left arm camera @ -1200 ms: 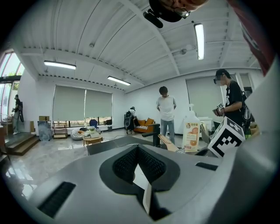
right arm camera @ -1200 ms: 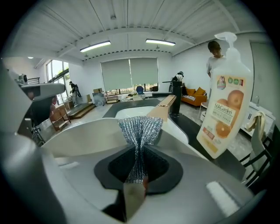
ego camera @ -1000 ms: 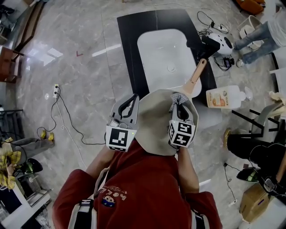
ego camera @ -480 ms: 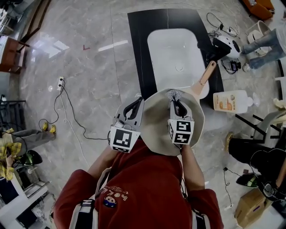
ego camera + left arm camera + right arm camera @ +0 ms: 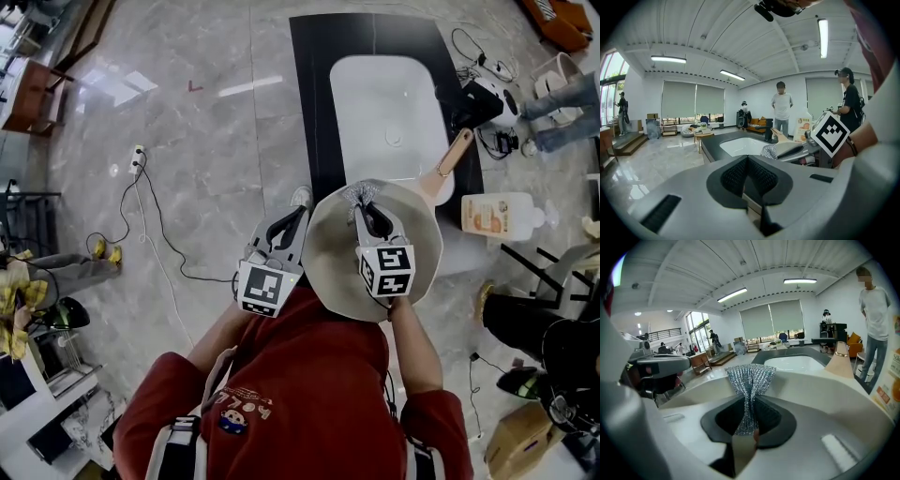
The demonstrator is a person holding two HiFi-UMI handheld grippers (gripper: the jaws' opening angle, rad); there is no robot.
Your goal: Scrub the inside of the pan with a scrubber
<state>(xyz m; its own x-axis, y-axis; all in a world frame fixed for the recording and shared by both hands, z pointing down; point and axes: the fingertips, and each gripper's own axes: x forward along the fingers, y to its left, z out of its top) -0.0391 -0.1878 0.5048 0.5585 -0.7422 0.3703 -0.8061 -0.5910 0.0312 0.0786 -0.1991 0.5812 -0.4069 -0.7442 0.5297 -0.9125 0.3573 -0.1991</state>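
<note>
A cream pan [image 5: 328, 262] with a wooden handle [image 5: 448, 164] sits just in front of the white sink [image 5: 384, 112], handle pointing to the counter's right. My right gripper [image 5: 366, 208] is over the inside of the pan, shut on a silver mesh scrubber [image 5: 361, 195] near the far rim. In the right gripper view the scrubber [image 5: 750, 380] sticks out between the jaws above the pan's wall [image 5: 825, 390]. My left gripper [image 5: 296, 211] is at the pan's left rim, jaws together with nothing visible between them [image 5: 748, 161].
The sink lies in a black counter [image 5: 314, 94]. An orange-labelled soap bottle [image 5: 492, 214] lies to the pan's right. Cables [image 5: 155, 216] and a power strip [image 5: 138, 159] lie on the marble floor at left. People [image 5: 781, 108] stand beyond the counter.
The right gripper with the scrubber has shifted from the pan's right side toward its middle. Pan, grippers and counter all sit further right in the head view.
</note>
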